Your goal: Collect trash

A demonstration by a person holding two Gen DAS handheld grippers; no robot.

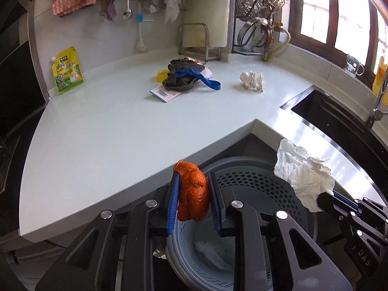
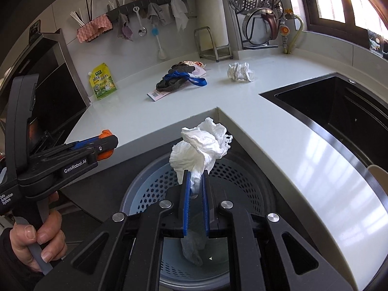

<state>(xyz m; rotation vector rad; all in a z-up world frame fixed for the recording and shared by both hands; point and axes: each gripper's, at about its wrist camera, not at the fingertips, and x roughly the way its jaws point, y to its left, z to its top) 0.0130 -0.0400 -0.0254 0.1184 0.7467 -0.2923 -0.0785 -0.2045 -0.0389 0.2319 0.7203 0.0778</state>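
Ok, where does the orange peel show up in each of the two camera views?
Left wrist: orange peel at bottom centre, pinched in the left gripper above the bin.
Right wrist: peel at far left, mostly hidden by that gripper.
Shared landmark: crumpled paper on the counter.

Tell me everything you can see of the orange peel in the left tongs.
The orange peel is a curled, crumpled piece, bright orange with a torn edge on top. It is clamped upright between the blue pads of the left tongs, poking above them, hanging over the perforated bin just off the counter edge. Only the pads touch it.
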